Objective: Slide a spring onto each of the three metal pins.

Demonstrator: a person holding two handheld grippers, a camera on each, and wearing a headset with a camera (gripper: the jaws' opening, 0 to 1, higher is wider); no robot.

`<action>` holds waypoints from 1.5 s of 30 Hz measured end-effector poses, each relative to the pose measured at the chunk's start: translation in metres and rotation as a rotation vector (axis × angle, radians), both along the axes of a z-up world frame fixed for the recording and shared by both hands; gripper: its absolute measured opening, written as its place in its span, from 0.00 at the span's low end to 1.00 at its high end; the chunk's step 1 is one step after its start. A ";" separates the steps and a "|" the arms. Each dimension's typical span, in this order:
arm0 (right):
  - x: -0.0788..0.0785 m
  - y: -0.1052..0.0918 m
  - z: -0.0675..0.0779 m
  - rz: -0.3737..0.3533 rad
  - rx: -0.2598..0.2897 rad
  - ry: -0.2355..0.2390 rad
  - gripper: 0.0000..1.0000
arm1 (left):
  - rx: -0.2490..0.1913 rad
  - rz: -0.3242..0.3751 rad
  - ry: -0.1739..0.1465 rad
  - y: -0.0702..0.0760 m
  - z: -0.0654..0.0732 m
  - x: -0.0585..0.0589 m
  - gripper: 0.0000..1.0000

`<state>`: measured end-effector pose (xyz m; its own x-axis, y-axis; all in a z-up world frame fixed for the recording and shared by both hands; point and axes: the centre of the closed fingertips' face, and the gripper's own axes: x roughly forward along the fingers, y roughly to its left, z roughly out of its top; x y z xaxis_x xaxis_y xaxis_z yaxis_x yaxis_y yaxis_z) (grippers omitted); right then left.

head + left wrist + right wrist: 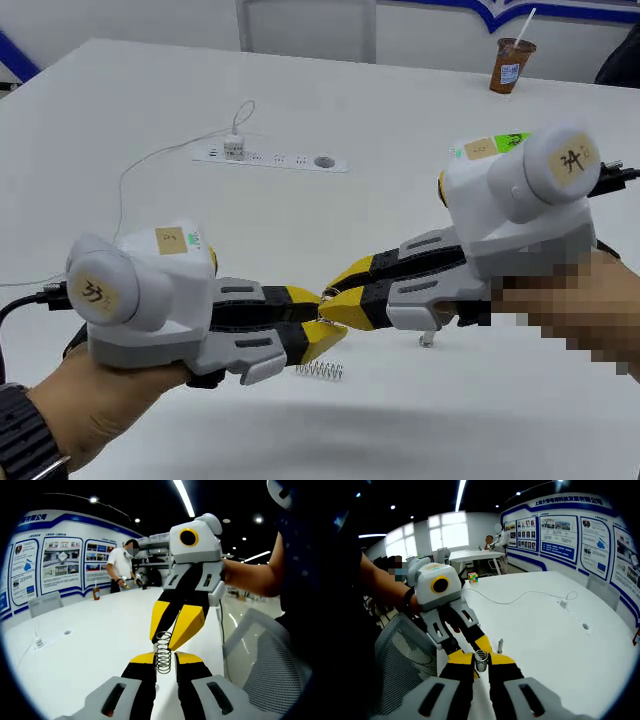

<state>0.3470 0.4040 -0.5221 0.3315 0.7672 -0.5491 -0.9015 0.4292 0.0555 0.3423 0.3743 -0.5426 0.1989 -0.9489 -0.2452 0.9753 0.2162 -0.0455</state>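
A small steel spring (pixel 163 652) stands upright between the yellow tips of my left gripper (pixel 165 659), which is shut on its lower part. My right gripper (pixel 163 641) comes in from above and pinches the spring's top. In the right gripper view the same spring (pixel 480 660) sits end-on between my right gripper's (pixel 480 659) tips. One metal pin (pixel 500 645) stands upright on the white table just beyond the tips, and in the head view this pin (pixel 427 338) is under the right gripper (pixel 328 298). A second spring (pixel 320 370) lies loose on the table below the left gripper (pixel 322 318).
A white power strip (pixel 270 157) with a plugged charger and cable lies at the table's middle back. A drink cup (pixel 512 63) with a straw stands far right. A colour cube (pixel 473 577) rests on the table and a mesh chair (pixel 260 650) is at its edge.
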 end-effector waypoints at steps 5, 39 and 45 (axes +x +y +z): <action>0.005 -0.007 0.003 -0.014 -0.007 -0.012 0.12 | 0.006 -0.002 0.002 0.002 -0.002 -0.001 0.20; 0.047 -0.108 0.000 -0.260 -0.100 -0.072 0.12 | 0.036 0.134 0.027 0.063 -0.011 0.010 0.45; 0.050 -0.122 -0.015 -0.295 -0.121 -0.060 0.12 | 0.041 0.146 0.030 0.066 -0.013 0.010 0.45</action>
<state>0.3969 0.2824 -0.5369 0.5644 0.5634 -0.6034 -0.7374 0.6726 -0.0617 0.3528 0.4406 -0.5557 0.3257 -0.8994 -0.2915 0.9317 0.3577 -0.0627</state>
